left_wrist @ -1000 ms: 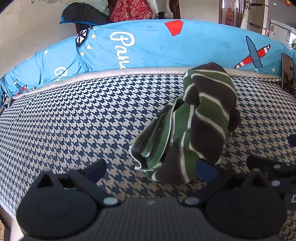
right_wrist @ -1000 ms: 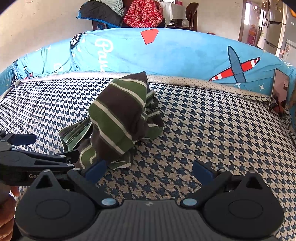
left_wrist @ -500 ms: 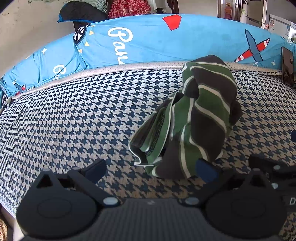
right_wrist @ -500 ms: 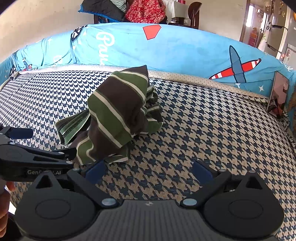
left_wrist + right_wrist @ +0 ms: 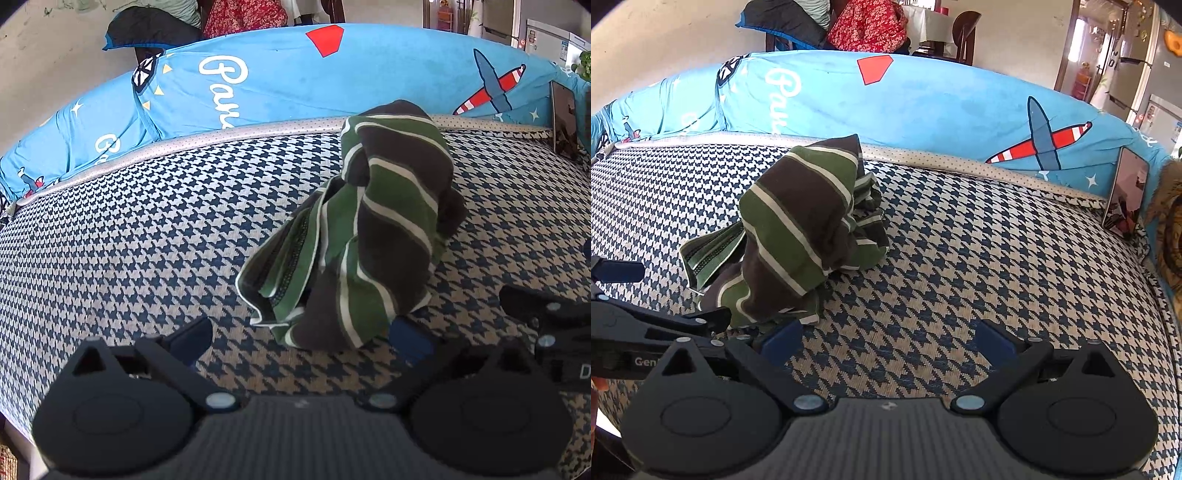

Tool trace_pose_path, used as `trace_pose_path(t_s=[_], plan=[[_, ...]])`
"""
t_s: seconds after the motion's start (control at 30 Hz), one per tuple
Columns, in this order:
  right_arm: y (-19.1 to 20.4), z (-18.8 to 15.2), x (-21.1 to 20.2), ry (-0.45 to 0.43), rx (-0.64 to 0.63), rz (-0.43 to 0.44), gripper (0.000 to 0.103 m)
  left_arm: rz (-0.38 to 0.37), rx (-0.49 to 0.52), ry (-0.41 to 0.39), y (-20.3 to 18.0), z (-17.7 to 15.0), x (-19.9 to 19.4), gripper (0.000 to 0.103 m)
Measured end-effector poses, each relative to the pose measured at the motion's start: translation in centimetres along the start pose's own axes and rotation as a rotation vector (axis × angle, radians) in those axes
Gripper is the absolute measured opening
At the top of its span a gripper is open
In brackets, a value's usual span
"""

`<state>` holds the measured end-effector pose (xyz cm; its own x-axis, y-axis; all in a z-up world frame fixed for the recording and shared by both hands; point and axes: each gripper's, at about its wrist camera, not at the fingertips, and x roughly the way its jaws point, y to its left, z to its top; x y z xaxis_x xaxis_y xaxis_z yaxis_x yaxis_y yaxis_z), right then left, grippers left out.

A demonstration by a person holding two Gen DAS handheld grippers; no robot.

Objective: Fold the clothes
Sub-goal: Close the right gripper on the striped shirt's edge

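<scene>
The green, brown and white striped cloth garment point(image 5: 373, 229) lies crumpled in a heap on the blue-and-cream houndstooth bed cover point(image 5: 147, 229), toward the far side near the bright blue printed cushion point(image 5: 923, 99). Folding looks not yet begun: spreading flat and every fold remain. The left hand-held gripper point(image 5: 295, 332) and right hand-held gripper point(image 5: 886, 336) both sit released, jaws wide, just near of the heap, grasping nothing.

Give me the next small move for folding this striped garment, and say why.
Probably ease the left tool forward to pinch the near hem of the striped garment. The garment sits bunched in a heap on the houndstooth mattress, unfolded; both tools are open and empty, the right tool mostly over bare mattress, so the cloth needs lifting and spreading first.
</scene>
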<state>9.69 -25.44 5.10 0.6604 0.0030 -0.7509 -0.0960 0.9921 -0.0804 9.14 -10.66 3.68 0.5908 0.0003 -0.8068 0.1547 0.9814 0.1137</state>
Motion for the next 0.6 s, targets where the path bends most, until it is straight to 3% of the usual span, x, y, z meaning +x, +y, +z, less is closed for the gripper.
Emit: trace_pose_path(t_s=[0.6], plan=[[-0.04,-0.07,0.17,0.017,0.014,0.014,0.100,0.012,-0.032,-0.001,-0.01,0.51,0.48,0.103]])
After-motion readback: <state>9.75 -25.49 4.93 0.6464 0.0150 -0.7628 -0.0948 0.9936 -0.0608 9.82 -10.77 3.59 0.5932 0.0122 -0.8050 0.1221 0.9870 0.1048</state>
